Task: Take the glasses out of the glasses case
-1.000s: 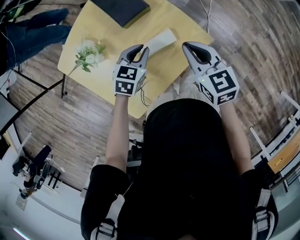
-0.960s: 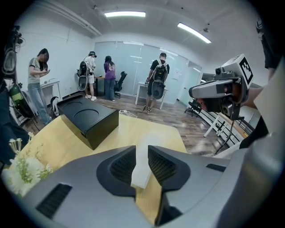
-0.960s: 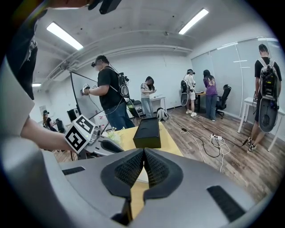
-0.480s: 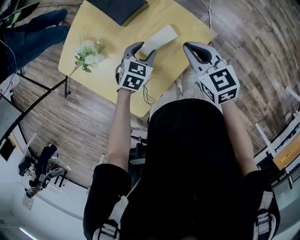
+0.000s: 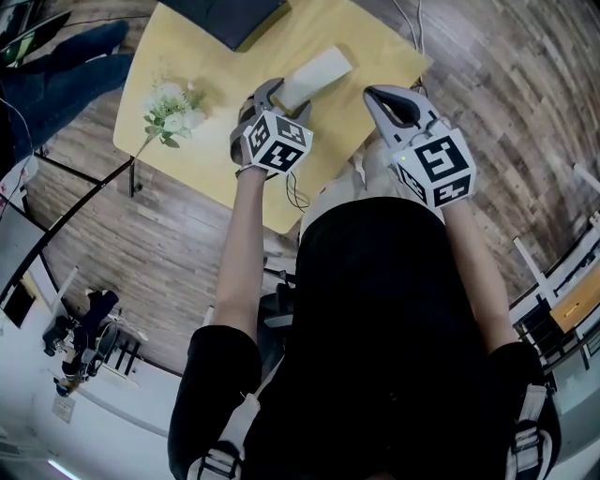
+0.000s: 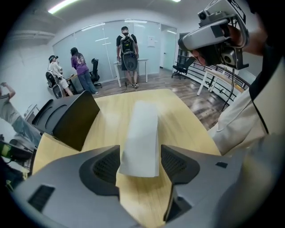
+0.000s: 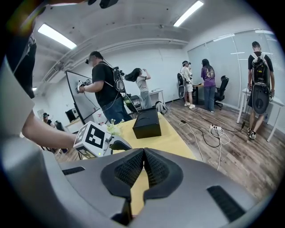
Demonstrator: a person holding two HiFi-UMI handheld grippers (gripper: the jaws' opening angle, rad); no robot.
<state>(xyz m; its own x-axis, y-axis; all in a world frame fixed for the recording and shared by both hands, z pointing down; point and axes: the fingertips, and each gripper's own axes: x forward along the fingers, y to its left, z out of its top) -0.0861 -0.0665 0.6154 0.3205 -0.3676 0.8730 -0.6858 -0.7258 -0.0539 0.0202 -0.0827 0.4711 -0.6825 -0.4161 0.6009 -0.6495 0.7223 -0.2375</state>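
Note:
A white glasses case (image 5: 321,72) lies closed on the yellow table (image 5: 216,122), running away from me. My left gripper (image 5: 279,97) points steeply down at its near end. Its jaws have just been opening and now stand wide on either side of the case (image 6: 140,131), with the pads not pressing on it. In the left gripper view, the left gripper (image 6: 140,161) straddles that end. My right gripper (image 5: 388,99) hangs to the right of the case near the table's corner, shut with nothing between its pads (image 7: 144,155). No glasses are visible.
A black box (image 5: 230,17) stands at the table's far side (image 6: 73,118). A small sprig of white flowers (image 5: 169,105) lies at the left part of the table. Several people stand around the room (image 7: 104,87). Cables run over the wooden floor (image 7: 209,131).
My left gripper has sunk toward the case, rolled, and gone from shut to wide open around the case's near end. My right gripper has stayed shut and has hardly shifted.

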